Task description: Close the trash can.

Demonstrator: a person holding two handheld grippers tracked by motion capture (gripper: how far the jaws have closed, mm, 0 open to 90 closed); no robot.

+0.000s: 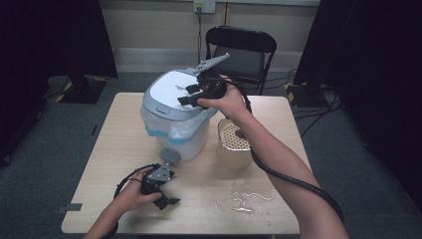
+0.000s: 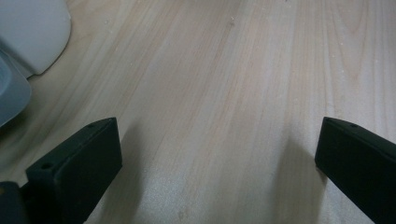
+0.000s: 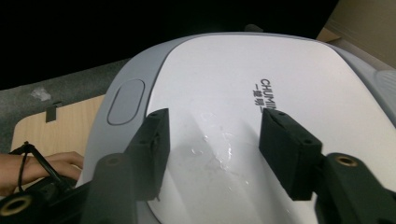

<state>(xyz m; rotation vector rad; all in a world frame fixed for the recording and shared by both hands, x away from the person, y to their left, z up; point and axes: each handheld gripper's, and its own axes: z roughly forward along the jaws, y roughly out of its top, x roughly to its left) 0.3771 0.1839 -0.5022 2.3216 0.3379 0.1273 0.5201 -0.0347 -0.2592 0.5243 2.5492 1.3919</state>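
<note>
My right gripper (image 1: pixel 191 94) hovers over the lid (image 1: pixel 171 92) of the white bin (image 1: pixel 174 117), jaws partly apart with nothing between them. In the right gripper view the two black pads stand just above the lid's white panel, either side of a small patch of water drops (image 3: pixel 217 151); whether they touch the surface I cannot tell. Grey lettering (image 3: pixel 264 95) is printed on the lid ahead of the right jaw, and an oval grey button (image 3: pixel 126 101) sits near the lid's edge, beyond the left jaw.

The bin stands at the far left-centre of the table (image 1: pixel 119 149), lid closed, with a clear liner (image 1: pixel 164 127) bunched out under the rim and a grey pedal (image 1: pixel 169 155) at its foot facing me. A pale tub with a perforated insert (image 1: pixel 234 142) stands just beside the bin on its right, partly under my right forearm.

My left gripper (image 1: pixel 166 199) rests low at the near left of the table, jaws wide, holding nothing. In the left gripper view only bare wood lies between the pads, with the bin's base (image 2: pixel 32 32) at the upper left corner.

Water drops and smears (image 1: pixel 249 199) lie on the table near the front edge, right of the left gripper. A black folding chair (image 1: pixel 241 52) stands behind the table.
</note>
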